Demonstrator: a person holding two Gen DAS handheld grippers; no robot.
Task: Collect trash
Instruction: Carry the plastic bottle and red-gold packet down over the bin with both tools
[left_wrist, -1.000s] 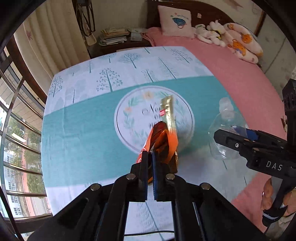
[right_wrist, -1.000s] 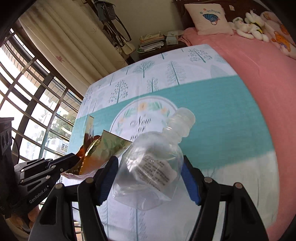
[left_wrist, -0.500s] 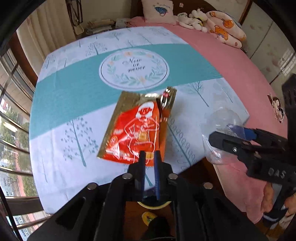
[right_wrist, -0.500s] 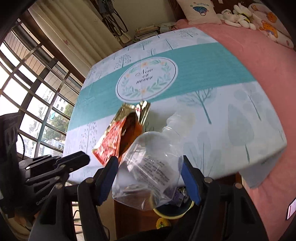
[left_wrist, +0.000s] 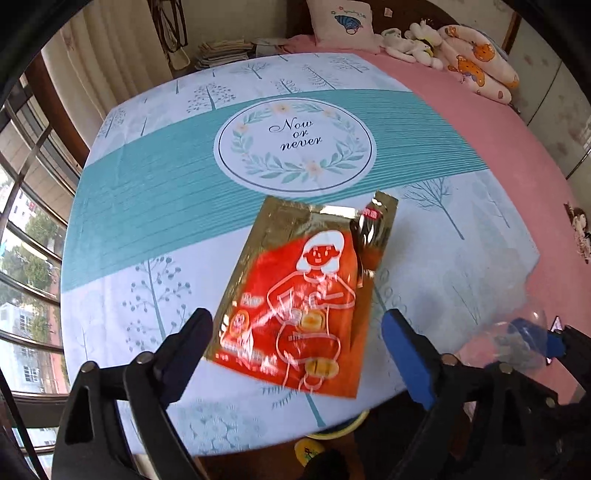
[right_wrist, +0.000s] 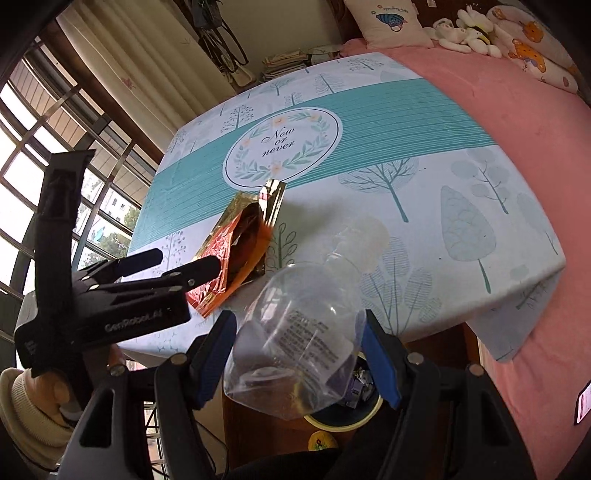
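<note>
Clear crumpled plastic bottle (right_wrist: 301, 332) sits clamped in my R gripper (right_wrist: 299, 362), held over the round bin (right_wrist: 343, 415) below the table edge, ready to drop I'd say. L gripper (left_wrist: 295, 354) is spread wide; red-gold foil snack wrapper (left_wrist: 295, 302) hangs loose between its fingers, probably released binward.

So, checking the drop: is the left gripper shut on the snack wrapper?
No, the left gripper stands open around the snack wrapper.
</note>
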